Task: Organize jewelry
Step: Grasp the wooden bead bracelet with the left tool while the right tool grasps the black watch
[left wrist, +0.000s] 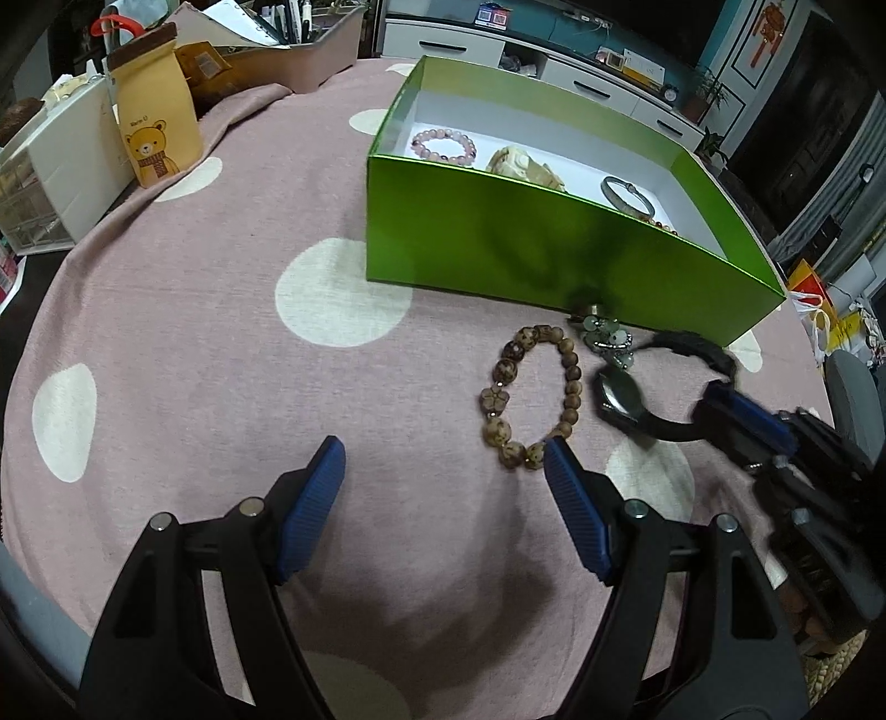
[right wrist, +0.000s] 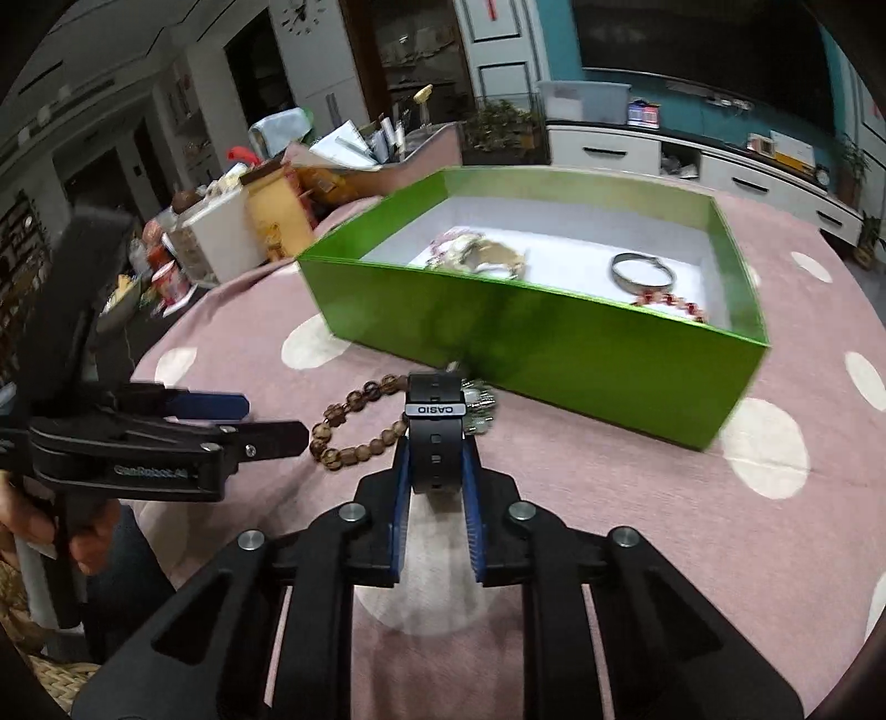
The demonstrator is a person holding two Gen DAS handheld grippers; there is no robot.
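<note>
My right gripper is shut on the black strap of a Casio watch, which stands on the pink cloth in front of the green box. From the left wrist view the watch lies beside a cluster of jade-green beads, with the right gripper clamped on the strap's loop. My left gripper is open low over the cloth. Its right fingertip is at the near beads of a brown wooden bead bracelet. Nothing is between the left jaws.
The box holds a pink bead bracelet, a cream carved piece, a silver bangle and red beads. At the back left stand a bear-print paper bag, a white drawer unit and a tray of papers.
</note>
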